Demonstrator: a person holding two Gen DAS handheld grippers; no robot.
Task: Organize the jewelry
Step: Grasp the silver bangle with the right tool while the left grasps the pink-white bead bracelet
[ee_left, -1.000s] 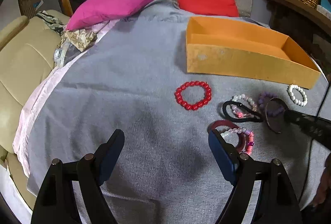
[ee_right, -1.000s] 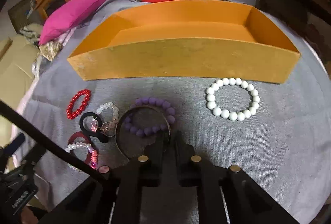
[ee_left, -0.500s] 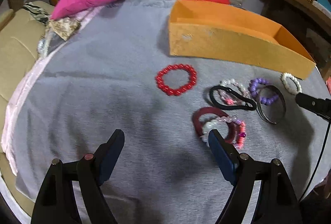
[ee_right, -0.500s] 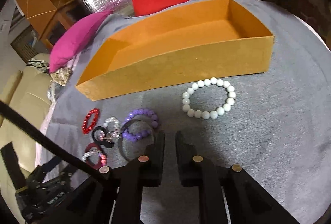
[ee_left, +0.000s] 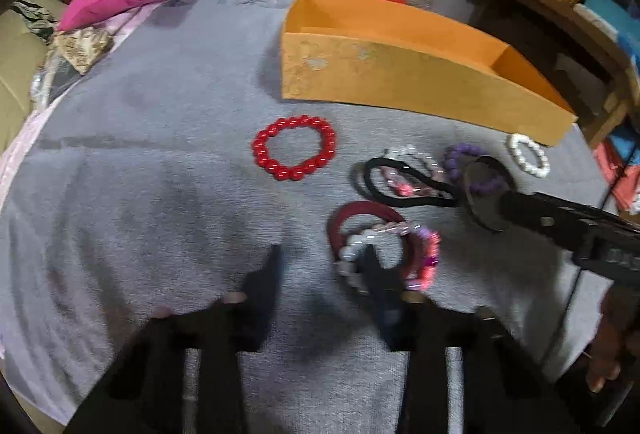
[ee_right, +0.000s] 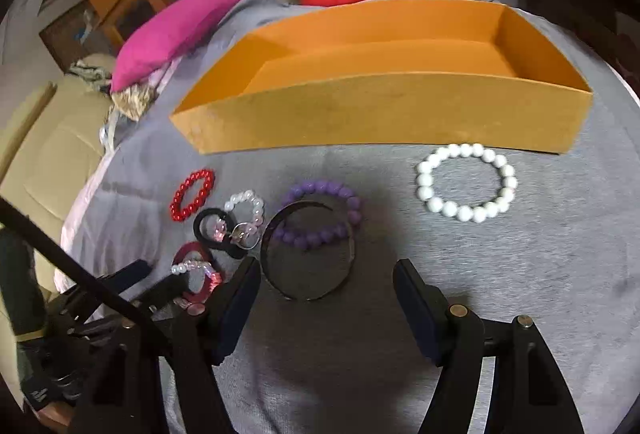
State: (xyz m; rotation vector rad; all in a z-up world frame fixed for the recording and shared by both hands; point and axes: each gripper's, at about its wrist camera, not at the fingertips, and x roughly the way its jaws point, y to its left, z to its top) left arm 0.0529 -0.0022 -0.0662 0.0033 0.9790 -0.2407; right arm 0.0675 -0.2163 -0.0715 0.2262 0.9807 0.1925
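- Left gripper [ee_left: 320, 266]: jaws just closing, now narrow, blurred; its right finger is over the pink-white bead bracelet [ee_left: 400, 254], grip unclear.
- Right gripper [ee_right: 326, 286]: jaws just opened wide, empty; dark metal bangle [ee_right: 308, 254] on the grey cloth [ee_right: 520, 274] between its tips.
- Orange box [ee_right: 384, 113] just behind the bracelets.

The left gripper [ee_left: 320, 270] sits lower and tips further down than a second ago, so the red bead bracelet [ee_left: 295, 147] and the orange box [ee_left: 404, 81] lie closer to the middle of its view. Its jaws have just been closing: the blurred fingers [ee_left: 376, 274] now stand much nearer together, one over the mixed pink and white bead bracelet [ee_left: 390, 258], nothing pinched.

The right gripper [ee_right: 326, 298], shut a second ago, has just been opening. Its fingers [ee_right: 412, 298] now stand wide on either side of the dark metal bangle [ee_right: 308, 254], which lies flat on the grey cloth [ee_right: 520, 274].
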